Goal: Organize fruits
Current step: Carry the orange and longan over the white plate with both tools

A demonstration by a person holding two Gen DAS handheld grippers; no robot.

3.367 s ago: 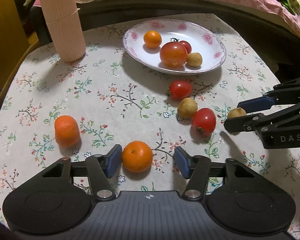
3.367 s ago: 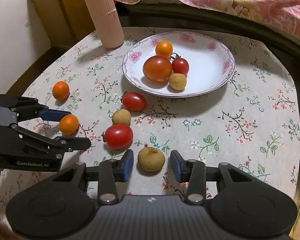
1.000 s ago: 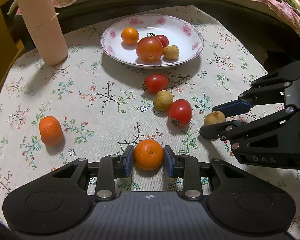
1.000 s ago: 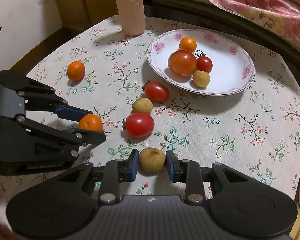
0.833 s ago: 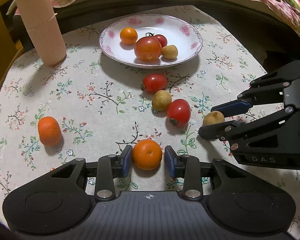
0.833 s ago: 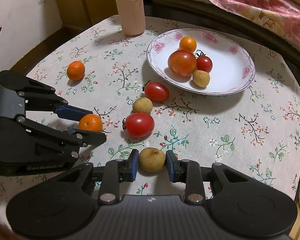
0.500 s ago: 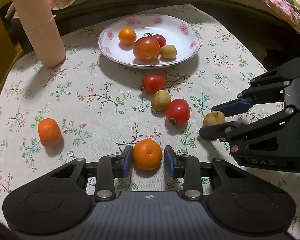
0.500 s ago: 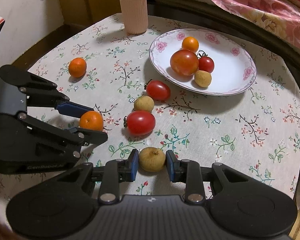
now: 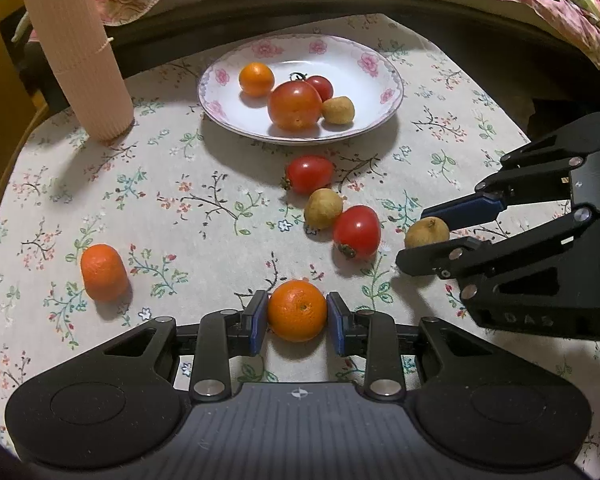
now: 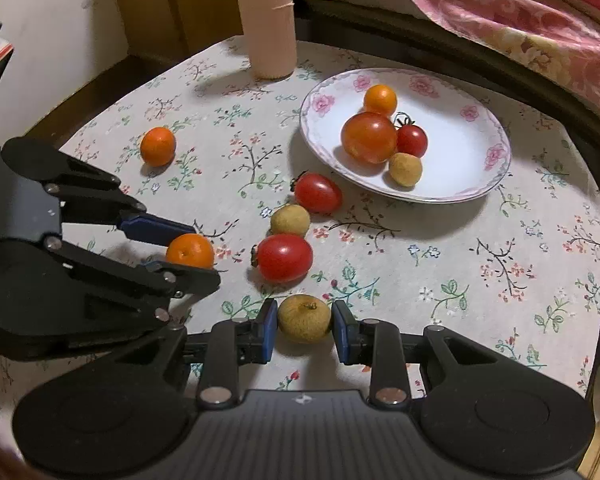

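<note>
Both claws angled down (side by side) | left claw (image 9: 297, 317) pinching tangerine (image 9: 297, 310) | right claw (image 10: 305, 325) pinching longan (image 10: 305, 318)

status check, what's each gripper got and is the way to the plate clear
Left gripper shut on an orange. Right gripper shut on a tan fruit. Two tomatoes and another tan fruit lie before the plate.

Left wrist view: looking steeply down, close above the floral tablecloth (image 9: 180, 208).
Right wrist view: looking down likewise.
Shared: both are showing the white flower-rimmed plate (image 9: 364, 80) (image 10: 476, 148).
</note>
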